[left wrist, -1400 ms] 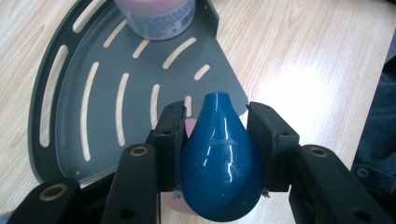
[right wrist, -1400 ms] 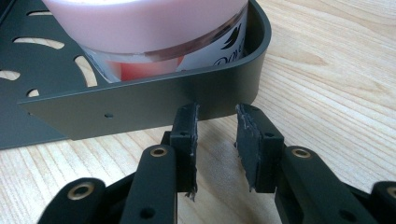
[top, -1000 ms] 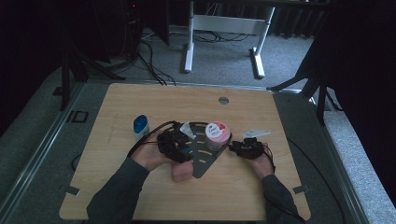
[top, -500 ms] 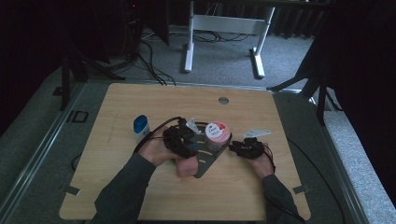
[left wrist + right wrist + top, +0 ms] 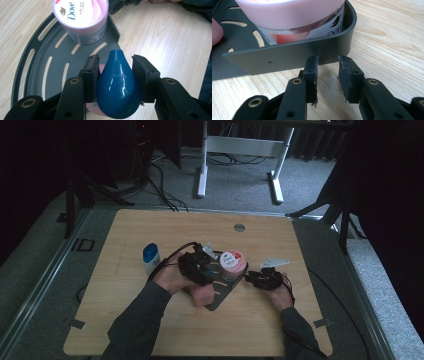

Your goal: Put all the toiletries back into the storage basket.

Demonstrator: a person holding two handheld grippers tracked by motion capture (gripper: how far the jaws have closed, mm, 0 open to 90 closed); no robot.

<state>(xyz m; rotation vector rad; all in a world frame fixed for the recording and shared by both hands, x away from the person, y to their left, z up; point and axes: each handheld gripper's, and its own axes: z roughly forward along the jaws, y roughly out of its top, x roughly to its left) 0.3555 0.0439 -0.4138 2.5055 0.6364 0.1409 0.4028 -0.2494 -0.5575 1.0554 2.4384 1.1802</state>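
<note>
Left gripper view: blue bottle between left gripper pads.

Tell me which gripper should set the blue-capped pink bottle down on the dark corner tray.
Left. The left gripper is already shut on the blue-capped pink bottle, directly above the dark tray near the Dove tub. The right gripper is open and empty, resting just outside the tray's wall.

Dim light is falling on the table in the high view, and the room behind it is fading into near black. That picture is looking soft and grainy. Both gripper views are looking brighter and sharp, with white glare shining on the blue cap and the tub blurring at the top edge.
</note>
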